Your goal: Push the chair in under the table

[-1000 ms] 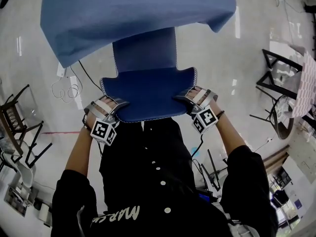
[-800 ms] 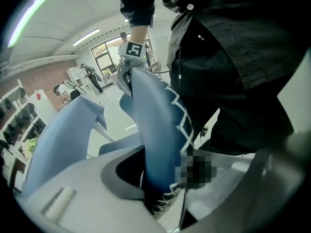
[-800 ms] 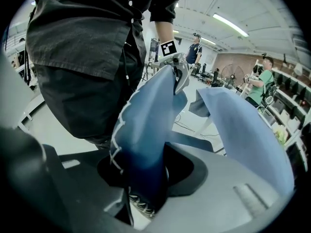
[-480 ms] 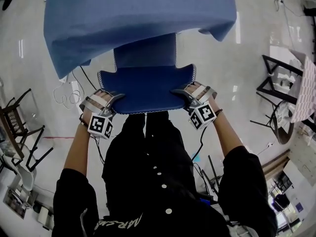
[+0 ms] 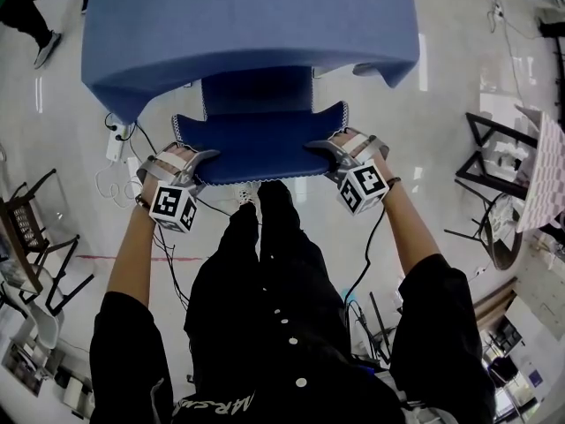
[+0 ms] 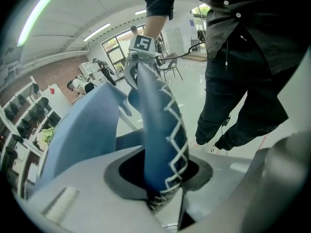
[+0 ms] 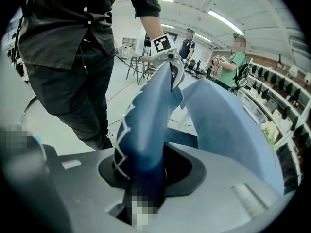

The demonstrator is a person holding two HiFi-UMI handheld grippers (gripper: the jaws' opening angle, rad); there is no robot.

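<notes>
Grey left gripper and right gripper are each clamping a top corner on the back of the blue chair, one per side, likely for an even, straight push. Chair is sitting partly under the blue-draped table, seat mostly hidden.

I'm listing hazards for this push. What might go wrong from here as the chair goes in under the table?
The left tongs and right tongs pinch only the outer corners of the chair's backrest; an uneven push may skew it or loosen the grip. The hanging tablecloth could catch on the backrest and drag. Cables on the floor by the chair might snag a leg.
</notes>
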